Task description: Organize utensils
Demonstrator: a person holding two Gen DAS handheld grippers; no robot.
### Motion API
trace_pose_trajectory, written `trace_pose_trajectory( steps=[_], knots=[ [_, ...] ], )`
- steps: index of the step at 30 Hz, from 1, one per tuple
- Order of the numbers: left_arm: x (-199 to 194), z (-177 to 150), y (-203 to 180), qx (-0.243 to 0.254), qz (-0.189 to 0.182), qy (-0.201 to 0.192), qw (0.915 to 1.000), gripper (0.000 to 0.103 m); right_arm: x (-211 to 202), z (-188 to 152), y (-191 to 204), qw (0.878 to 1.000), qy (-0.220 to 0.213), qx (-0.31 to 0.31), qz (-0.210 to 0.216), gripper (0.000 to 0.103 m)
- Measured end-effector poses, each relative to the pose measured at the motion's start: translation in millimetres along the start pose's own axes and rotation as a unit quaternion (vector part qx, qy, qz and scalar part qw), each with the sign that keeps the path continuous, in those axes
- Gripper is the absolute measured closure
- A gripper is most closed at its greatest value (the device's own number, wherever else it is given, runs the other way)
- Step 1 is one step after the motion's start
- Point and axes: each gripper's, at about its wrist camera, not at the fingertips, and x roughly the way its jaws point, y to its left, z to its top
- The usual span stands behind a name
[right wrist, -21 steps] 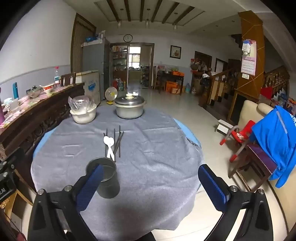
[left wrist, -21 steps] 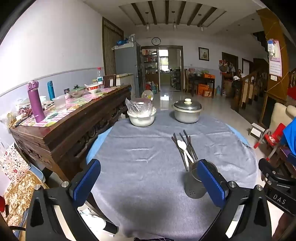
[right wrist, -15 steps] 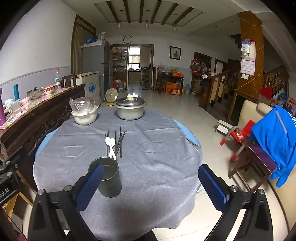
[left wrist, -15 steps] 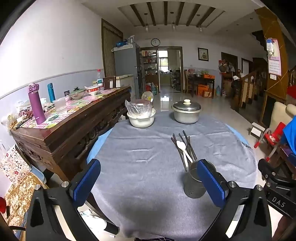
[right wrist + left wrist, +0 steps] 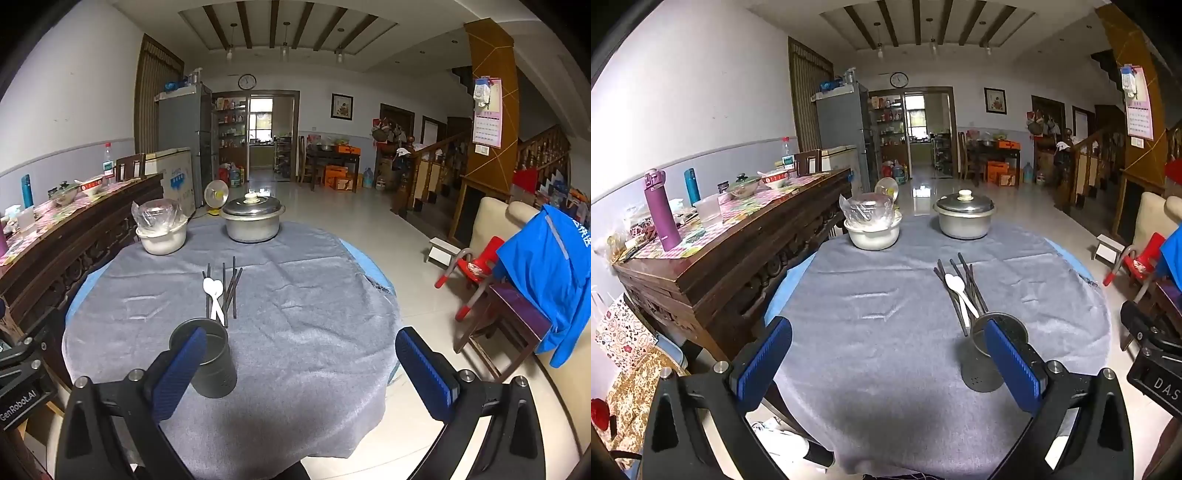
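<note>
Here's the pile: dark chopsticks point(image 5: 231, 291) fanned out mid-desk, two white spoons point(image 5: 214, 295) lying across them, handles pointing at the dark metal holder cup point(image 5: 207, 360) standing upright just on the near side. Nothing in the cup that can be seen from here. Both tools hang back over the near edge of the grey-clothed desk point(image 5: 314, 332), and both are empty: the left gripper point(image 5: 886, 363) has its fingers spread wide, the right gripper point(image 5: 303, 373) the same. The job looks barely begun. Best play, I'd say: take the spoons first, since they sit on top, pinching low on a handle so the sticks beneath don't scatter. Beyond the pile, a lidded steel pot point(image 5: 253, 221) and a white basin point(image 5: 160, 236) sit well apart at the far rim.
</note>
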Motion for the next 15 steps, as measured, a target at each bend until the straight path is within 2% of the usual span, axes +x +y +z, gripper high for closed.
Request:
trace_pose_trajectory(
  steps=[15],
  knots=[
    [11,-2,2,-0.005,-0.004,0.012,0.9999,0.000,8,0,0,1.000,0.007,-0.004,-0.005,0.000]
  ],
)
